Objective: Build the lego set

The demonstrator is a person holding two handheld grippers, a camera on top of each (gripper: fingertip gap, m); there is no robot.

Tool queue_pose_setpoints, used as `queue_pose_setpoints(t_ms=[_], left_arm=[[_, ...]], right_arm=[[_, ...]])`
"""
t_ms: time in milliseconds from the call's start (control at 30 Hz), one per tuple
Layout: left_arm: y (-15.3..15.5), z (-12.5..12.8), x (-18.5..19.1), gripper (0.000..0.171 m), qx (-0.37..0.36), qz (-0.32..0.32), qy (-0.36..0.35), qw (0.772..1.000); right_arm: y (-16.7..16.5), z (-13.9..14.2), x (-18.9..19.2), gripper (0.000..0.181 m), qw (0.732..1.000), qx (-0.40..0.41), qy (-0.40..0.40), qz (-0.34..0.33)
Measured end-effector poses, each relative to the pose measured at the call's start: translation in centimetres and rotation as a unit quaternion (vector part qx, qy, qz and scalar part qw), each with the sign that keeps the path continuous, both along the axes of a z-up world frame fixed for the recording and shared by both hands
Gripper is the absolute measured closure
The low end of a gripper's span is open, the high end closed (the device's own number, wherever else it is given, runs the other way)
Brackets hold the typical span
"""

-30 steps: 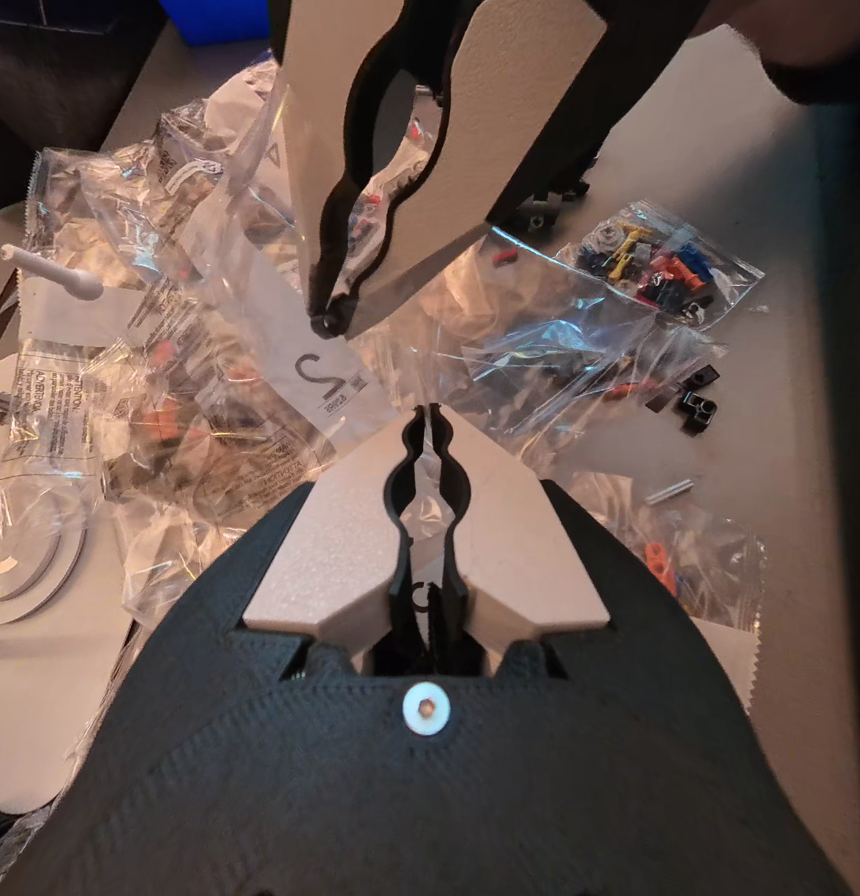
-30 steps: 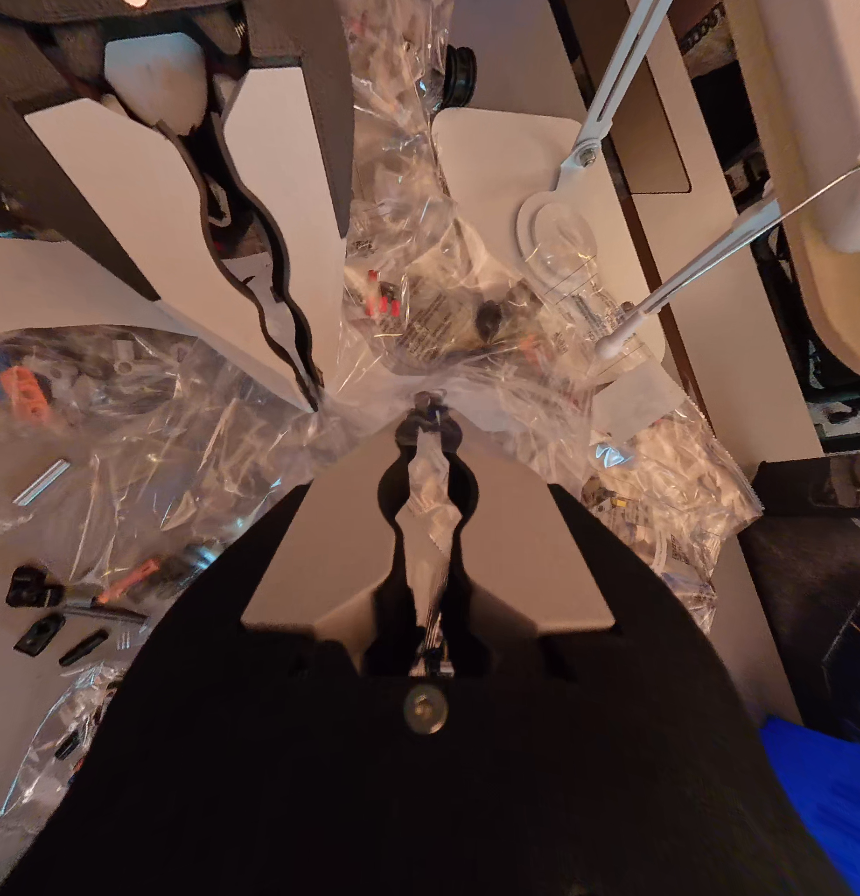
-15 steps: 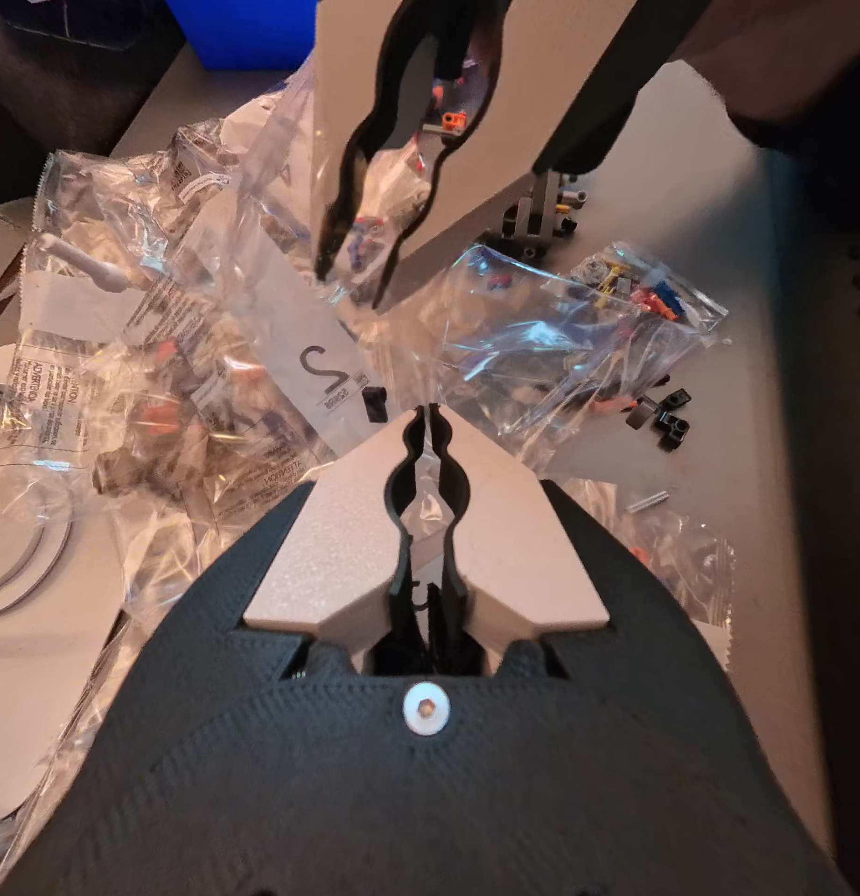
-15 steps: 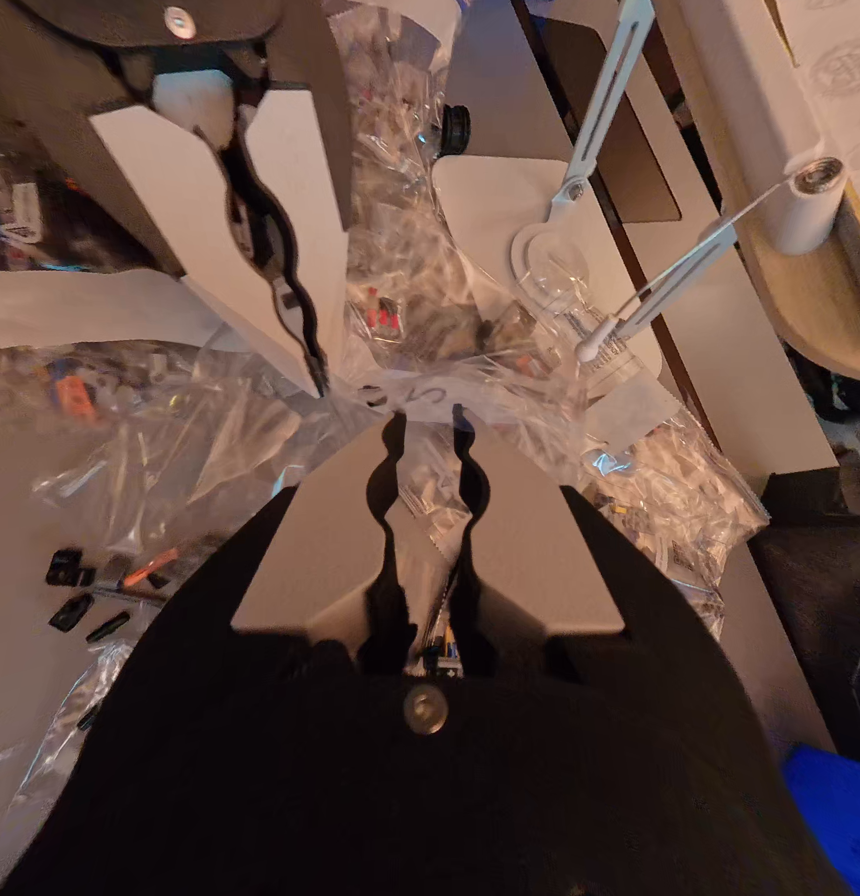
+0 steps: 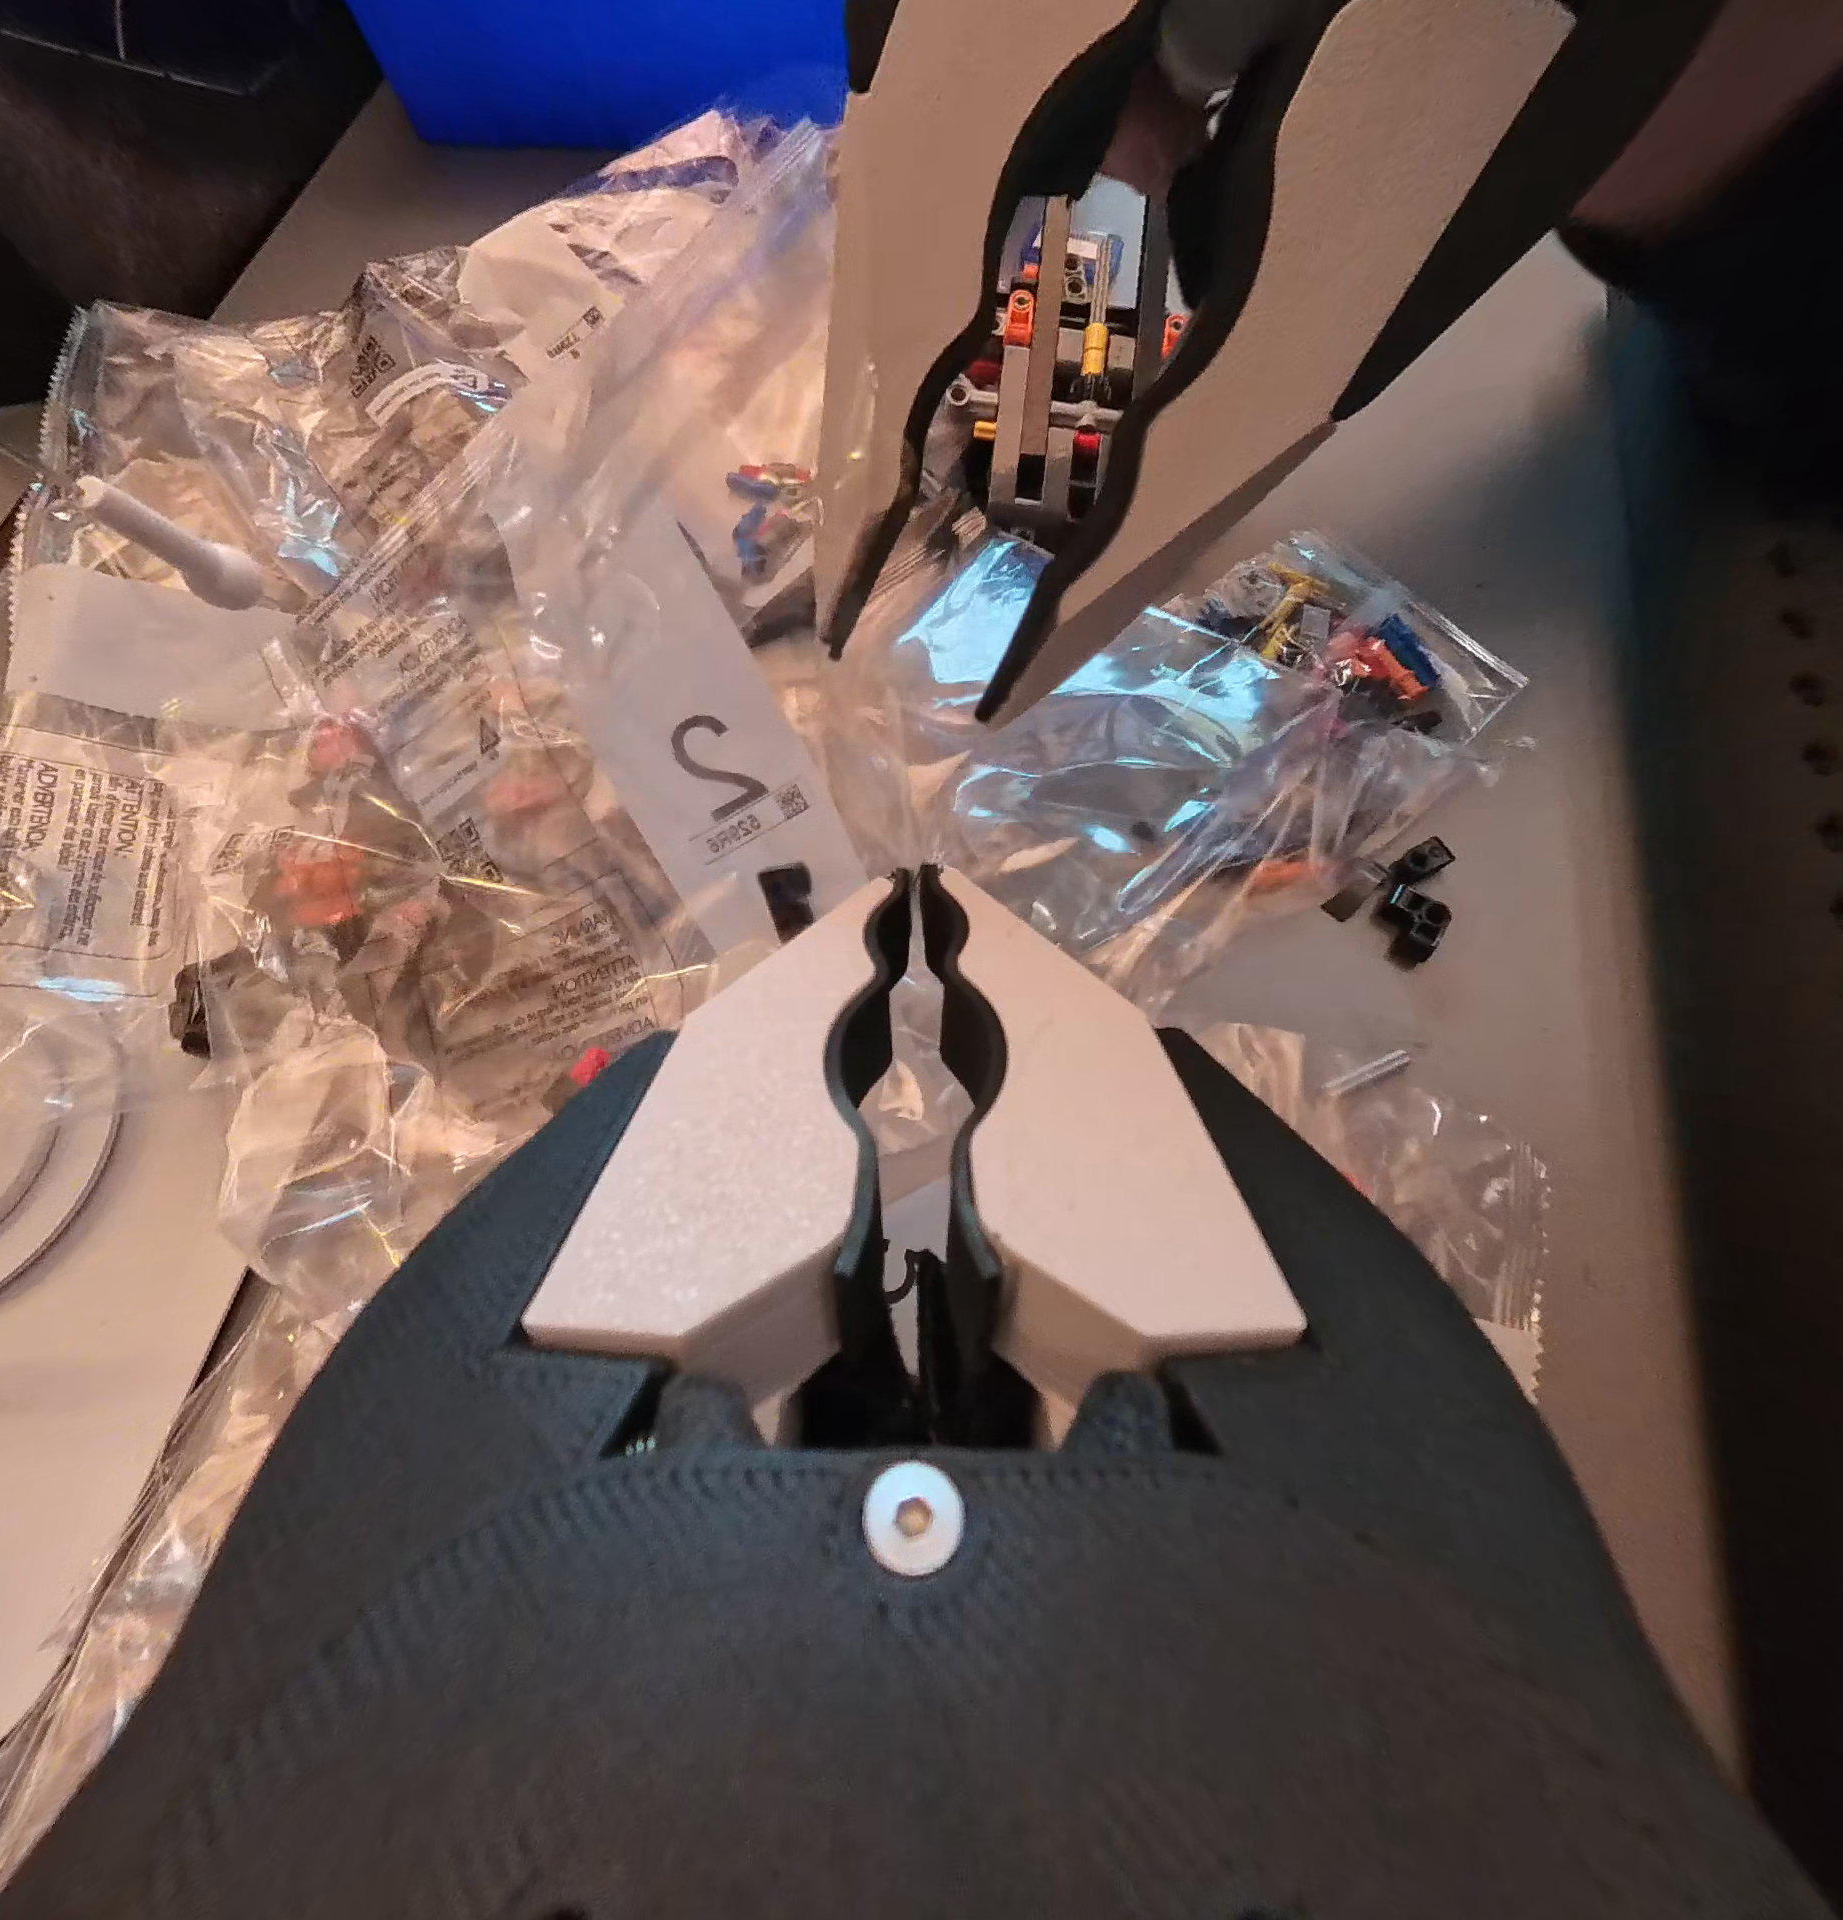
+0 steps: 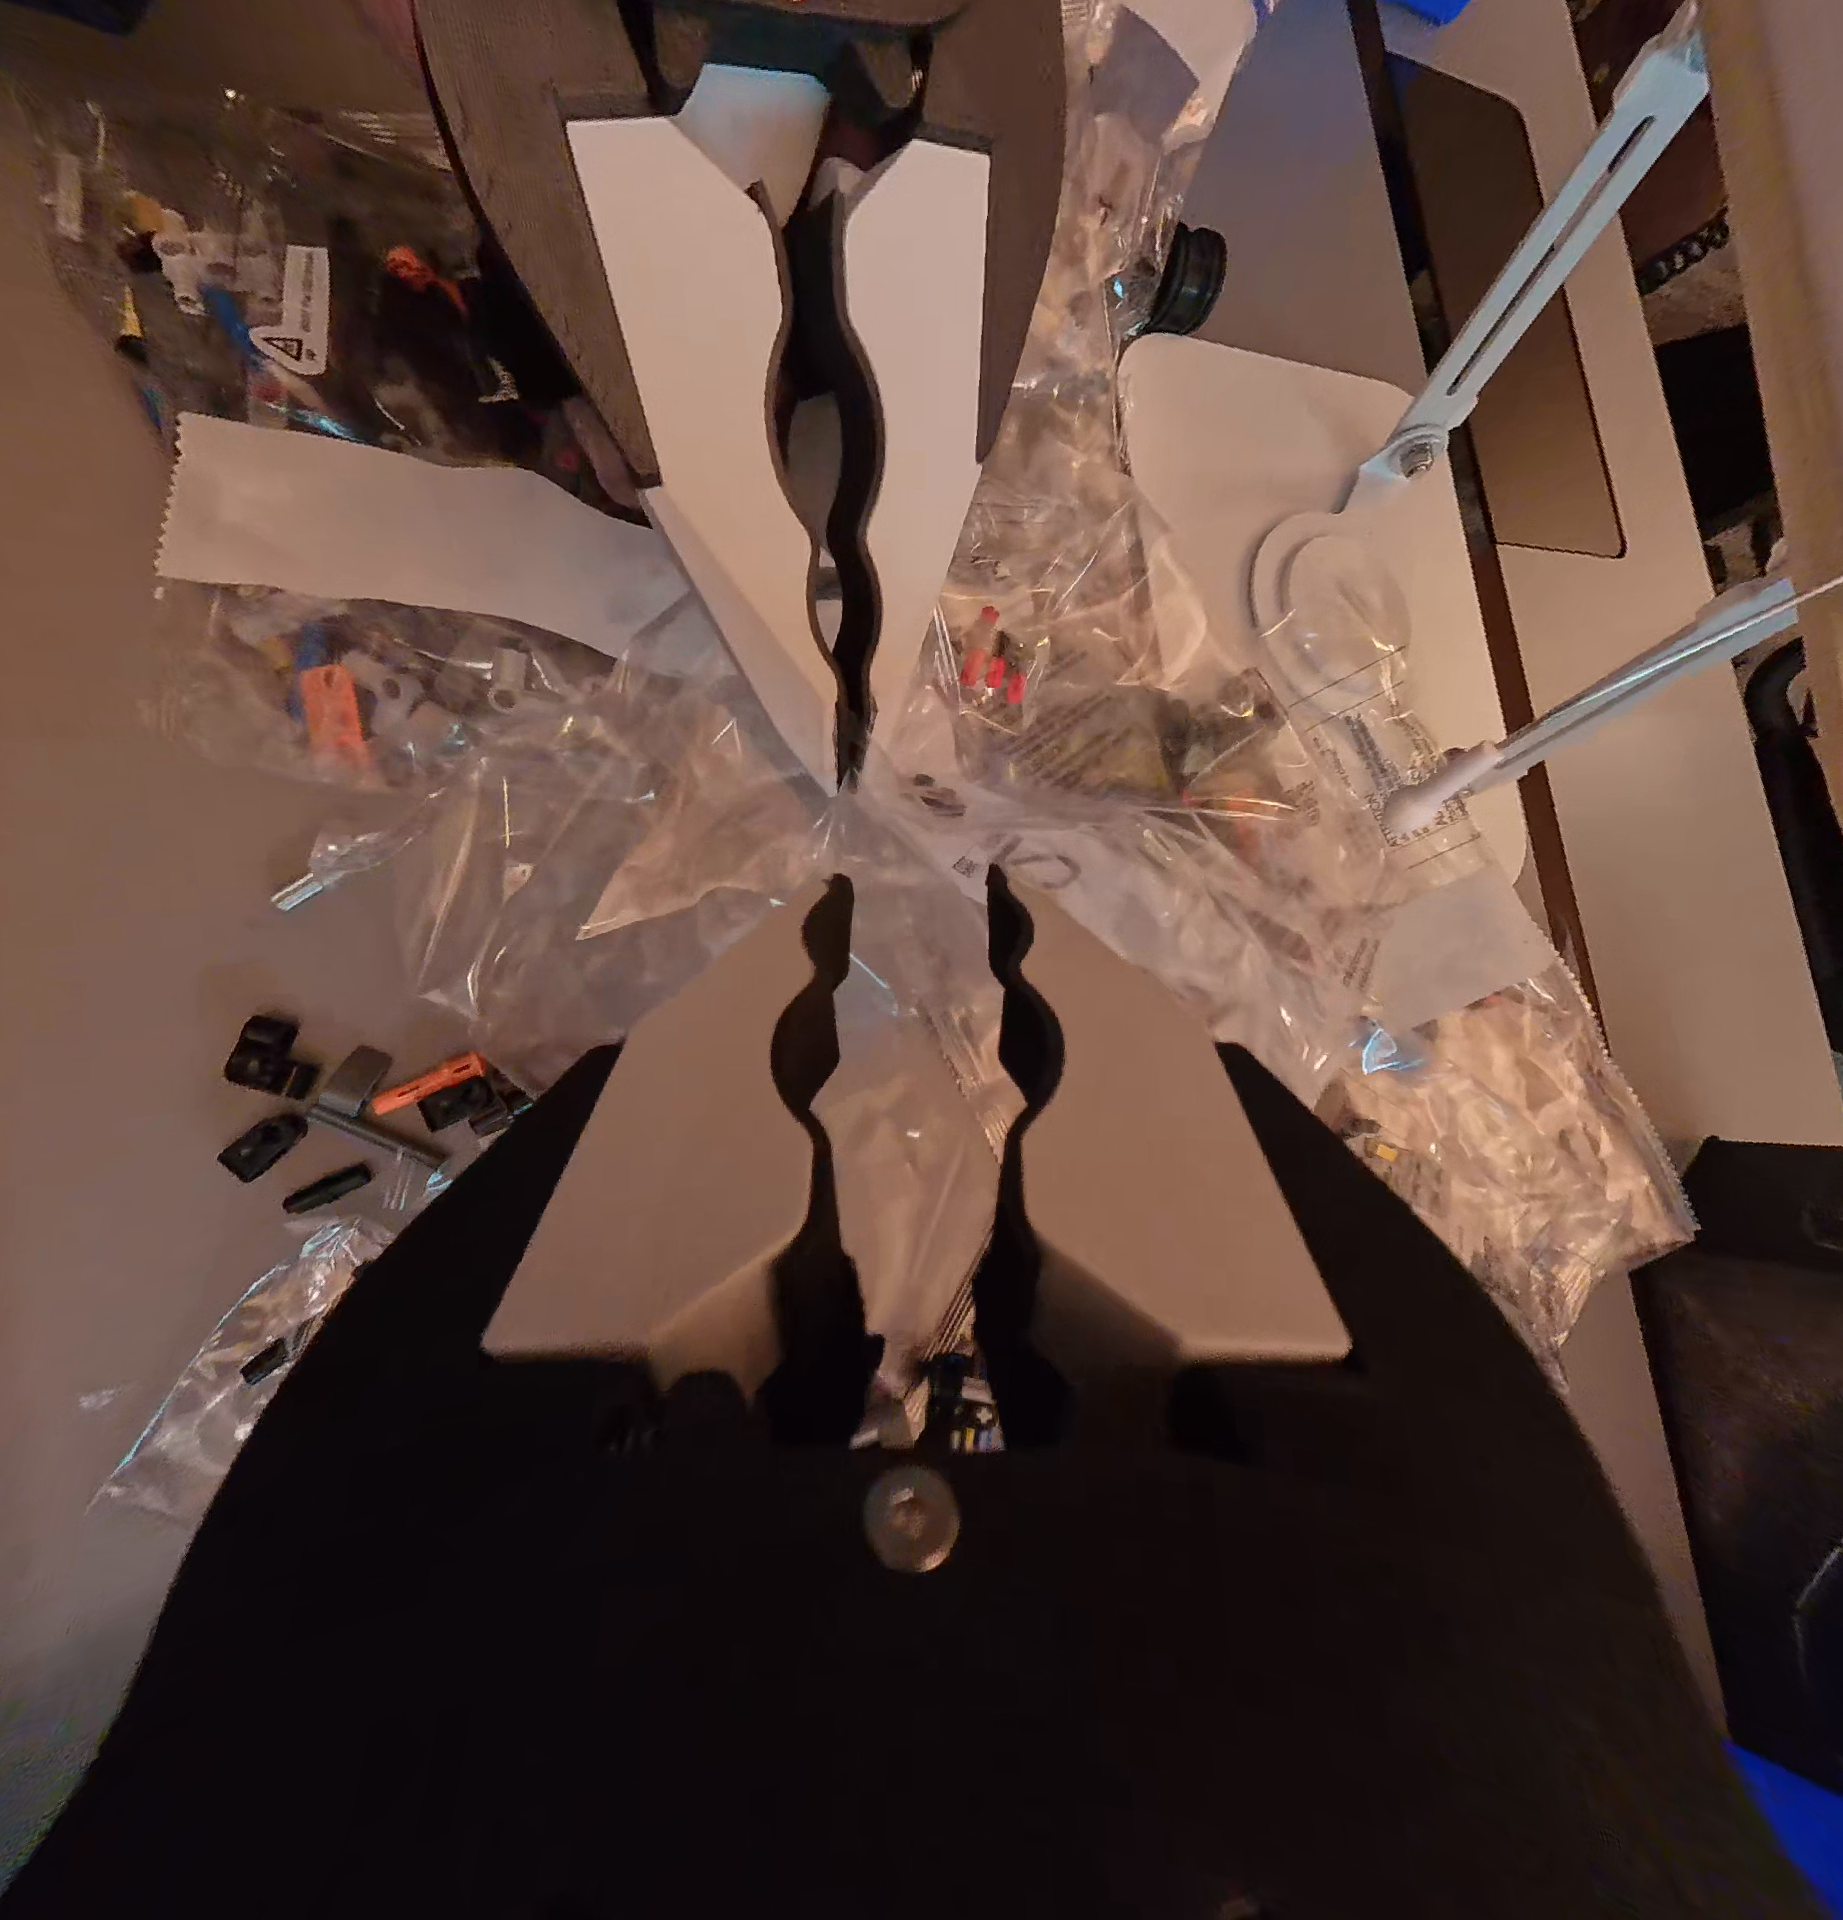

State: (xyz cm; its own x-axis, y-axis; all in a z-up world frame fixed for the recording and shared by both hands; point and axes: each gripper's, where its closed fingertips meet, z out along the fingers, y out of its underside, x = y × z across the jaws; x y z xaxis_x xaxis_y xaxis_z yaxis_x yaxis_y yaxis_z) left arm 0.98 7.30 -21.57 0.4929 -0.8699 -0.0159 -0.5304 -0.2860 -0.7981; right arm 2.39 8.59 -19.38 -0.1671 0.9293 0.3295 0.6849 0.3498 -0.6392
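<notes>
At the middle of the tabletop (image 5: 1582,436), the left gripper (image 5: 915,878) is pinching a clear plastic parts bag (image 5: 1125,769), fingers closed on a fold of film. Change on the other side: the right gripper (image 6: 915,883), clamped on that same bag a second ago, has let go, and its fingers now stand apart above the film, holding nothing. It has also lifted back a touch in the left wrist view. My read: a pull-apart try at opening the bag has ended, and the right needs a fresh bite before any bricks come out.

The partly built lego model (image 5: 1047,416) sits at the far side, seen between the right gripper's fingers, untouched. Loose black pieces (image 6: 273,1101) lie on bare surface just beside the pile.

Room is tight: sealed bags (image 5: 304,748) crowd one flank, a white lamp arm (image 6: 1499,301) and the edge lie past them. Open surface lies towards the loose pieces.
</notes>
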Motion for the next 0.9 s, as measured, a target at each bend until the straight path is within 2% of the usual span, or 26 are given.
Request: queue_pose_setpoints(t_ms=[333,500,567,733,900], left_arm=[[0.0,0.0,-0.1,0.171,-0.001,0.001,-0.001,1.000],[0.1,0.0,-0.1,0.170,-0.003,0.002,-0.004,1.000],[-0.1,0.1,0.0,0.169,-0.007,-0.003,-0.010,1.000],[-0.2,0.3,-0.1,0.166,-0.009,-0.004,-0.015,1.000],[-0.1,0.5,-0.2,0.171,-0.002,-0.001,-0.016,1.000]], right_arm=[[-0.2,-0.6,0.2,0.150,1.000,0.018,-0.017,0.011],[0.6,-1.8,0.1,0.164,0.998,0.045,-0.042,-0.004],[0.8,-2.1,0.1,0.181,0.997,0.062,-0.049,-0.006],[0.7,-1.6,0.1,0.181,0.997,0.063,-0.040,-0.003],[0.7,-0.9,0.1,0.181,0.998,0.057,-0.024,-0.003]])
